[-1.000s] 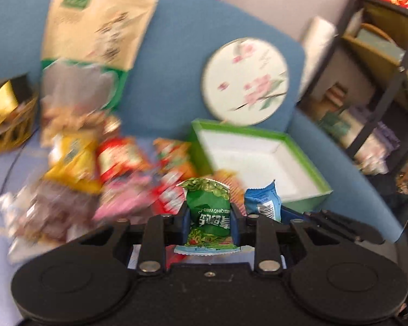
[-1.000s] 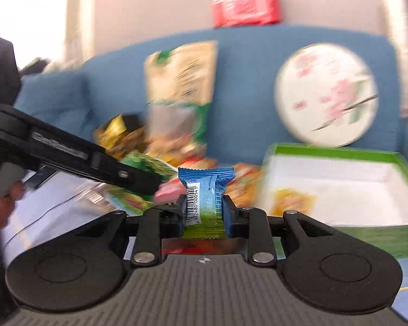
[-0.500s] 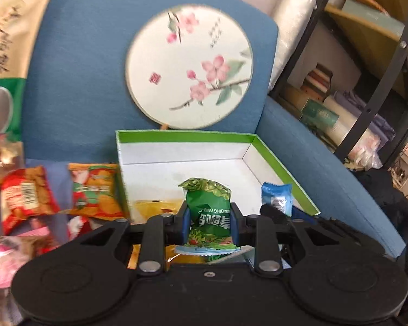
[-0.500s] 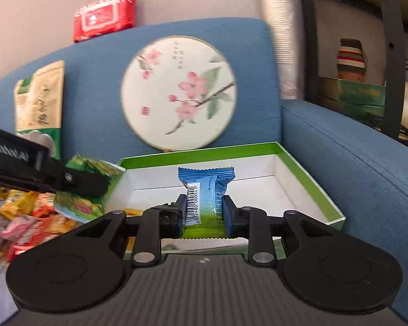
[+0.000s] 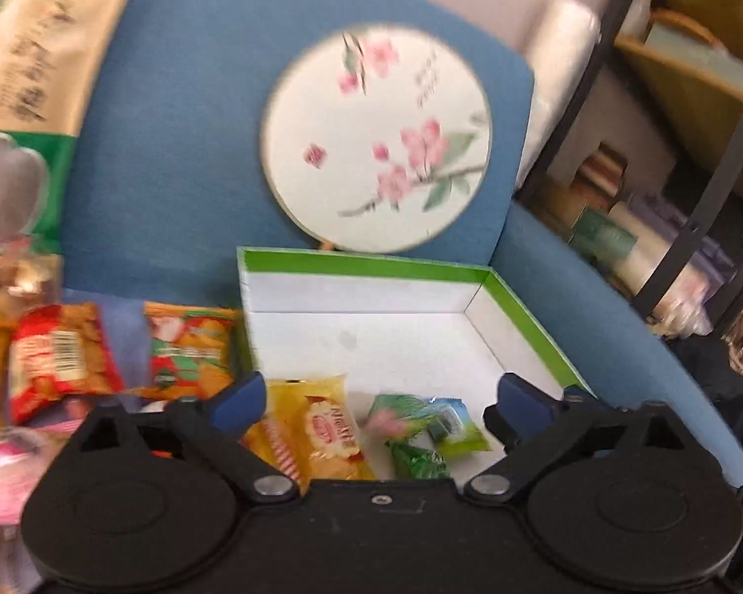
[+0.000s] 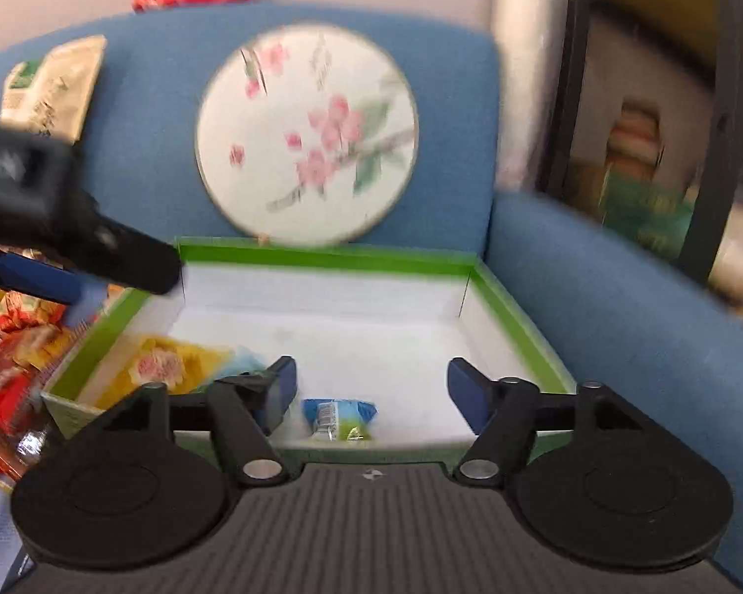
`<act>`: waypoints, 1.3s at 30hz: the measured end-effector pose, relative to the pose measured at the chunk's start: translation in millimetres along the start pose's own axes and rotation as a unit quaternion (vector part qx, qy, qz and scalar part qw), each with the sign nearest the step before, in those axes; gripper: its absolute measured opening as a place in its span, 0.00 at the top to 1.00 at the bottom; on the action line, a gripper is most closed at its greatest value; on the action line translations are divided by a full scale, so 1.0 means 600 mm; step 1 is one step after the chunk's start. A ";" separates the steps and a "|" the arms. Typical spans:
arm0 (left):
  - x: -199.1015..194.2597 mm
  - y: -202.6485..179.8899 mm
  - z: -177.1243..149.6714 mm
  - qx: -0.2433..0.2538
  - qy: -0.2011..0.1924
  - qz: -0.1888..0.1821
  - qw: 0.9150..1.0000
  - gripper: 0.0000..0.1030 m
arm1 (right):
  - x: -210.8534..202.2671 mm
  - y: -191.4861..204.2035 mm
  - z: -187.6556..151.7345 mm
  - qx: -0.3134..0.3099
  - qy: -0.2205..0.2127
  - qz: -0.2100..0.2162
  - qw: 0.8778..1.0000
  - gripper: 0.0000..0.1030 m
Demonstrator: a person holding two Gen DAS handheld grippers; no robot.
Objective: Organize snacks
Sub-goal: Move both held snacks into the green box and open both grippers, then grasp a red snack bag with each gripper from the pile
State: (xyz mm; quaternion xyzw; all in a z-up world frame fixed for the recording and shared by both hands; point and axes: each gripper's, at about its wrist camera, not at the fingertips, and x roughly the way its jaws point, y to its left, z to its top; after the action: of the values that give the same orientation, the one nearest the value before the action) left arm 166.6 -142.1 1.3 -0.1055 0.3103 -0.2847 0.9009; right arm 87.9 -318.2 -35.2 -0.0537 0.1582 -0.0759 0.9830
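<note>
A green-rimmed white box [image 5: 381, 260] [image 6: 322, 255] sits on the blue sofa seat. Inside lie a yellow snack packet [image 5: 322, 430] [image 6: 163, 366], a green packet [image 5: 416, 460] and a blue-and-green packet [image 5: 453, 420] [image 6: 339, 418]. My left gripper [image 5: 376, 401] is open and empty above the box's near left part. My right gripper [image 6: 371, 391] is open and empty above the box's near edge, over the blue packet. The left gripper's arm also shows in the right wrist view [image 6: 74, 232], over the box's left corner.
Loose snack packets [image 5: 188, 351] [image 6: 5, 361] lie on the seat left of the box. A round floral fan [image 5: 376, 138] and a large tan bag [image 5: 39, 64] lean on the backrest. The sofa arm [image 6: 619, 307] borders the box on the right. A black shelf [image 5: 693, 158] stands beyond it.
Both grippers have opened. The green packet from the left one and the blue packet from the right one now lie in the box.
</note>
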 end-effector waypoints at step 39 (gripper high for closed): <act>-0.085 0.172 -0.061 -0.105 0.036 0.063 0.992 0.15 | -0.044 0.129 -0.006 0.069 0.077 0.232 0.967 0.55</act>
State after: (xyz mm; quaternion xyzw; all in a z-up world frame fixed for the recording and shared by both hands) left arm 157.2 -29.0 -40.1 -0.1695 0.3767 -0.1968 0.8892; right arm 72.0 -237.9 -40.8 0.0580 0.2356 0.1401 0.9599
